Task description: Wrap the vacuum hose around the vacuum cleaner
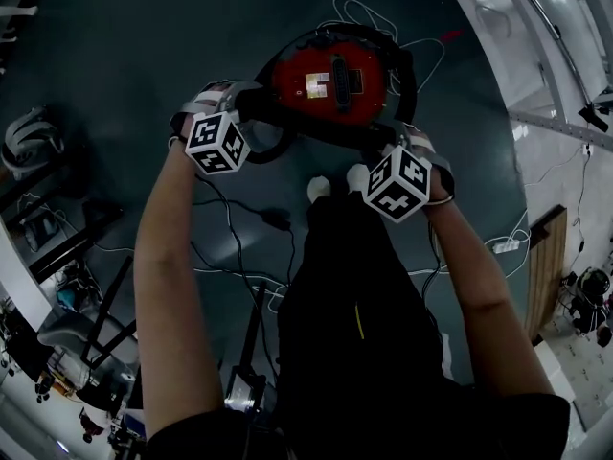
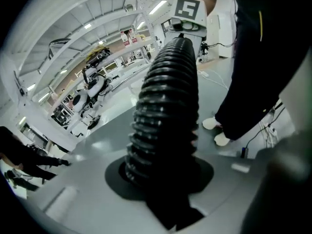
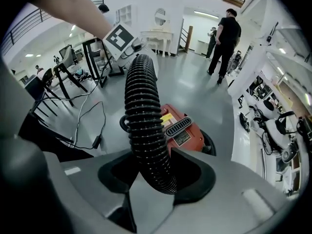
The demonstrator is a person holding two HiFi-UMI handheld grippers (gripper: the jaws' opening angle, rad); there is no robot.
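The red vacuum cleaner [image 1: 330, 80] stands on the grey floor ahead of my feet, and shows again in the right gripper view [image 3: 184, 130]. Its black ribbed hose [image 1: 326, 136] loops round the body and runs along its near side between my two grippers. My left gripper [image 1: 261, 121] is shut on the hose [image 2: 168, 101], which fills its notch [image 2: 165, 179] and rises toward the right gripper's marker cube [image 2: 187, 8]. My right gripper [image 1: 388, 149] is shut on the hose [image 3: 144, 116] too, jaws [image 3: 156, 179] either side of it. Both point steeply down.
Black and white cables [image 1: 230, 220] trail over the floor near my white shoes [image 1: 319, 188]. Stands and gear [image 1: 96, 314] crowd the lower left. A white power strip [image 1: 505, 245] lies at the right by a wall. A person [image 3: 225, 35] stands far off.
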